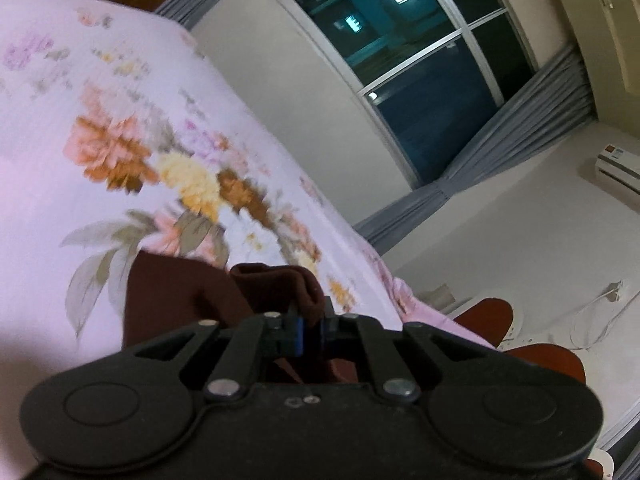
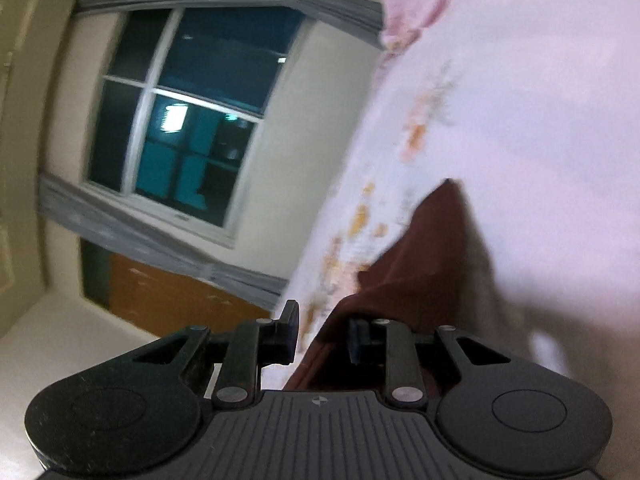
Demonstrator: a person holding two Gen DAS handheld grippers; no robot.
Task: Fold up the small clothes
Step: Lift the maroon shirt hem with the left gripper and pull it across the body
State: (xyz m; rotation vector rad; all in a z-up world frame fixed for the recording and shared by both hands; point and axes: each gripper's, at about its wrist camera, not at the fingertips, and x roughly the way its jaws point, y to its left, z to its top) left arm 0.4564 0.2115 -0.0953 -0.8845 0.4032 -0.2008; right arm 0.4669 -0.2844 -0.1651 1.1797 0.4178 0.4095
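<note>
Maroon garment (image 1: 168, 300) is spread on the floral bed sheet (image 1: 120, 140). One bunched edge is clamped in the left gripper (image 1: 310, 320). The right gripper (image 2: 322, 330) is held with jaws apart around another edge.

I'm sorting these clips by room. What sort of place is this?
Probably a bedroom: a floral bedsheet, a curtained window dark outside, and a wall air conditioner.
</note>
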